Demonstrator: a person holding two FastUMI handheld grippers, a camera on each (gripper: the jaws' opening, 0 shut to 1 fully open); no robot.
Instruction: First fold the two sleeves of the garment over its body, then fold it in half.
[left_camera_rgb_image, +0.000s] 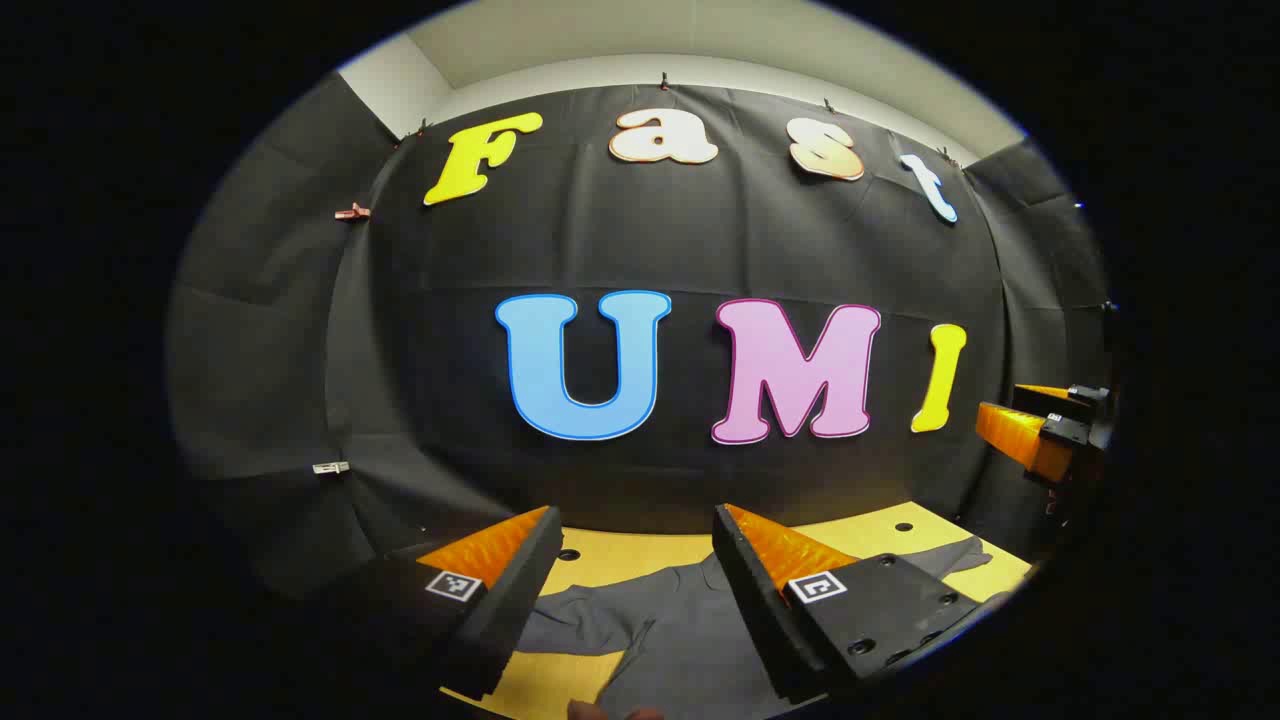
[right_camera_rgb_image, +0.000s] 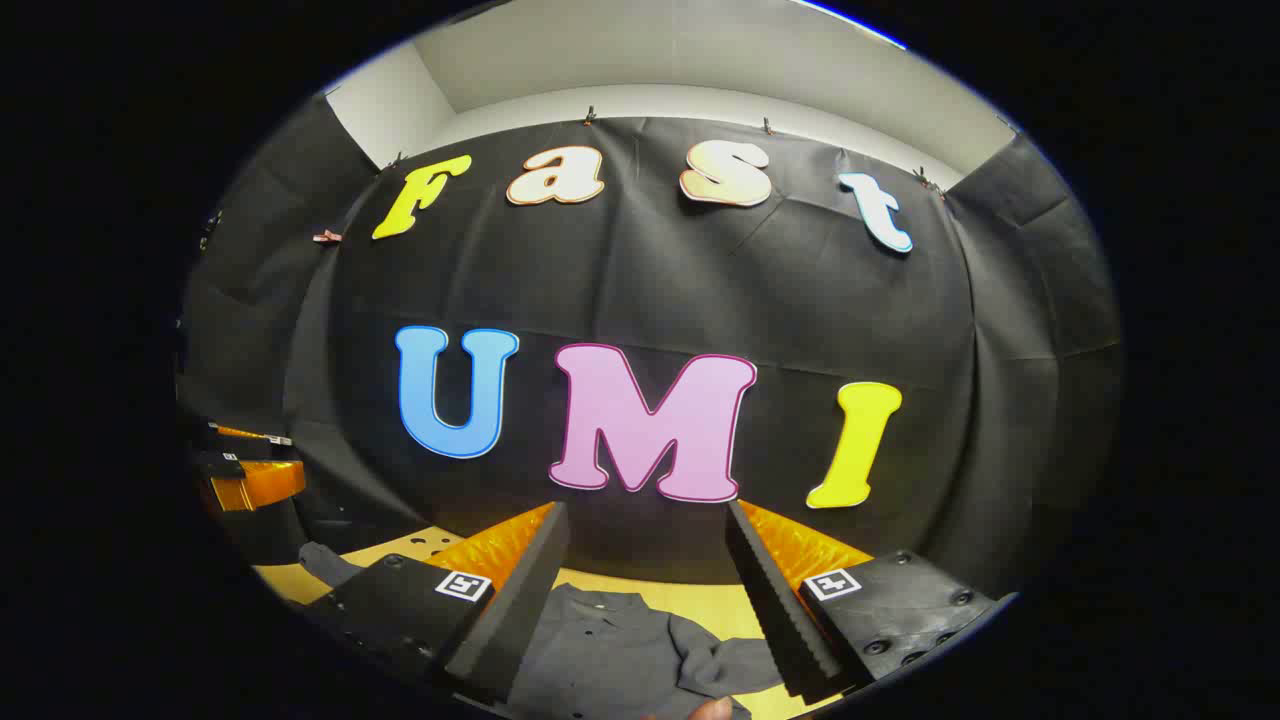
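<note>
Grey garment (left_camera_rgb_image: 665, 625) is being left flat on the yellow table (left_camera_rgb_image: 880, 535), left gripper (left_camera_rgb_image: 635, 585) is being held wide apart above it, right gripper (right_camera_rgb_image: 645, 590) is being held wide apart too, nothing being gripped.

**Yellow tabletop with a grey shirt laid on it**

A yellow table (left_camera_rgb_image: 880, 535) with small dark round holes in its surface stands against the booth's black cloth wall. In the right gripper view the same table (right_camera_rgb_image: 700, 600) shows as a strip below that wall. On it lies a dark grey collared shirt (left_camera_rgb_image: 680, 620), spread flat with its collar toward the wall. One sleeve reaches out toward the table's right edge in the left gripper view. In the right gripper view the shirt (right_camera_rgb_image: 610, 650) shows a buttoned front, and its sleeve cloth lies rumpled on the tabletop beside the body.
</note>
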